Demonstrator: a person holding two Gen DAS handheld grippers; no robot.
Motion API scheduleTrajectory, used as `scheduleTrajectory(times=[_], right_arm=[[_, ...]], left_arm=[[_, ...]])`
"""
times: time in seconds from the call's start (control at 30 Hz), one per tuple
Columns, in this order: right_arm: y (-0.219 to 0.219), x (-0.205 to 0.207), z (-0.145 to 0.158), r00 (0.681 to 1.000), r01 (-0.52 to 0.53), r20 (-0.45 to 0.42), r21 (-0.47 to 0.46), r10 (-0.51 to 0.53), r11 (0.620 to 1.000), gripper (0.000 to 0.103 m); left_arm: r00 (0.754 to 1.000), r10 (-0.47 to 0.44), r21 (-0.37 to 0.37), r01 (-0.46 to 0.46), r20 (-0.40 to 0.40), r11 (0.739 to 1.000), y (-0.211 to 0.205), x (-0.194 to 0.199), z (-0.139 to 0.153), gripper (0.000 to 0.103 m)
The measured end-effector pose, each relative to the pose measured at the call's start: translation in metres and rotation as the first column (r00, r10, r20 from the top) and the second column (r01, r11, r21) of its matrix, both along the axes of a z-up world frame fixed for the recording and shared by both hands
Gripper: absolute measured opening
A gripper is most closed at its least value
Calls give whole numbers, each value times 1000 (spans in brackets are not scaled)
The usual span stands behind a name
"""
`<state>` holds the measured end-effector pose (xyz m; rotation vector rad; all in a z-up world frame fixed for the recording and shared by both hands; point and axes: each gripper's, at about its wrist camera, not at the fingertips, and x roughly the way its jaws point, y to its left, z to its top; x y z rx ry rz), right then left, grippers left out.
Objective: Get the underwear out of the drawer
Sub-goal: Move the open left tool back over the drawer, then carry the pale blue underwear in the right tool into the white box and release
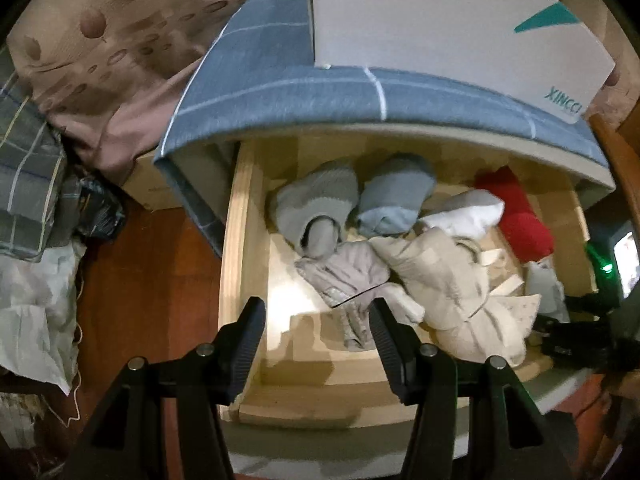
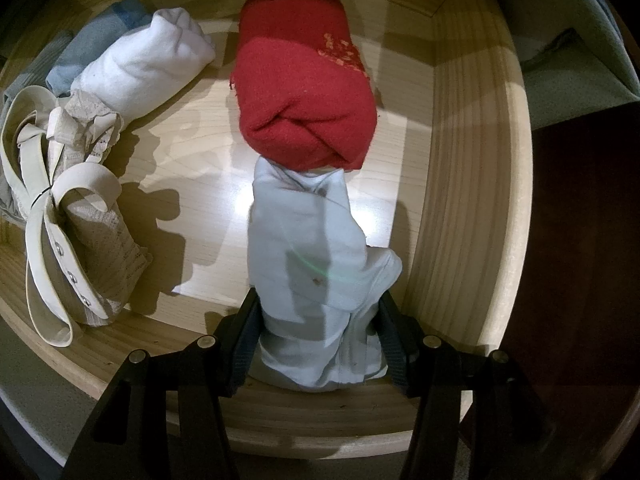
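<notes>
The right gripper [image 2: 318, 340] points straight down, jaws clenched on a pale blue underwear roll [image 2: 316, 264] inside the drawer [image 2: 472, 184], ready for lifting. The left gripper [image 1: 318, 344] hovers released above a grey garment [image 1: 344, 280].

1. I see a pale wooden drawer [image 1: 240, 240] with a light, grained floor.
2. A red knitted roll [image 2: 308, 92] carries a small orange-flecked patch.
3. Below it lies a pale blue folded cloth bundle [image 2: 316, 272].
4. A white rolled cloth [image 2: 148, 60] sits left of the red.
5. The cream lace bra with cream straps [image 2: 76, 232] has silver snaps.
6. Above the drawer, a blue mattress cover with thin white grid lines [image 1: 300, 92].
7. A white box with teal lettering [image 1: 440, 20].
</notes>
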<state>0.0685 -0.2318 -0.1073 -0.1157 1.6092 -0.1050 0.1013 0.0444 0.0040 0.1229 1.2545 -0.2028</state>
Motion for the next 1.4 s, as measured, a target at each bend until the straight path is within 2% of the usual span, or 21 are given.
scheduleTrajectory(times=[0.13,0.4,0.77,1.4], right_arm=[[0,-1,0,1000,0,3,0,0,1000,51],[2,-4,4,1000,-5,24,-3,6,1000,48],[-2,-6,13,999,5,39,43,-7,999,44],[1,-4,71,998,-13,68,91,6,996,37]], left_arm=[[1000,-16,30,17,-25,999,-9,-7,-19,55],[998,59,14,-58,-33,998,-10,-12,-38,55],[985,109,-32,-114,-132,993,-7,-11,-58,55],[979,150,-27,-155,-138,988,4,-11,-66,55]])
